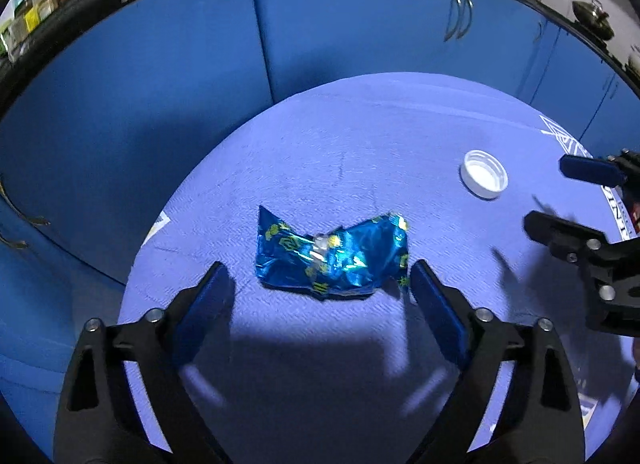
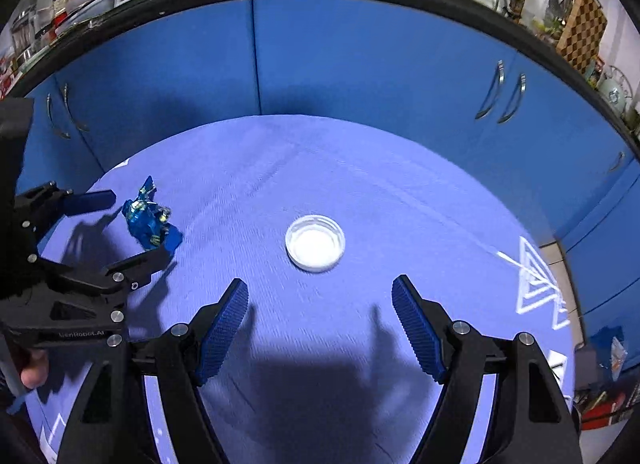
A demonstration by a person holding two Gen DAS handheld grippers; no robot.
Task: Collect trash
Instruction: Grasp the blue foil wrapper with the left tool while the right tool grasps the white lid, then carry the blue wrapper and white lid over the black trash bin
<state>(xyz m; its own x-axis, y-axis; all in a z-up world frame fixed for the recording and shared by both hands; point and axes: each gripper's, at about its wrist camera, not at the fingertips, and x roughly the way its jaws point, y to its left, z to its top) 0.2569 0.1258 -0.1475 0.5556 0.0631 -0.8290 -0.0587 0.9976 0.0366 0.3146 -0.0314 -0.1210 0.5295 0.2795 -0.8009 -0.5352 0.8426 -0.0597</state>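
Two grippers, both spread, empty: left gripper (image 1: 320, 276) low over crumpled blue foil wrapper (image 1: 332, 256); right gripper (image 2: 320, 292) near white plastic cap (image 2: 315, 243) on blue cloth (image 2: 360, 183).

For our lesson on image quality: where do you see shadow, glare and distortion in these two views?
Left wrist view: foil wrapper glints, gripper shadows darken the blue cloth, cabinets bow. Right wrist view: white lid looks washed out, finger shadows fall below it, counter edge curves.
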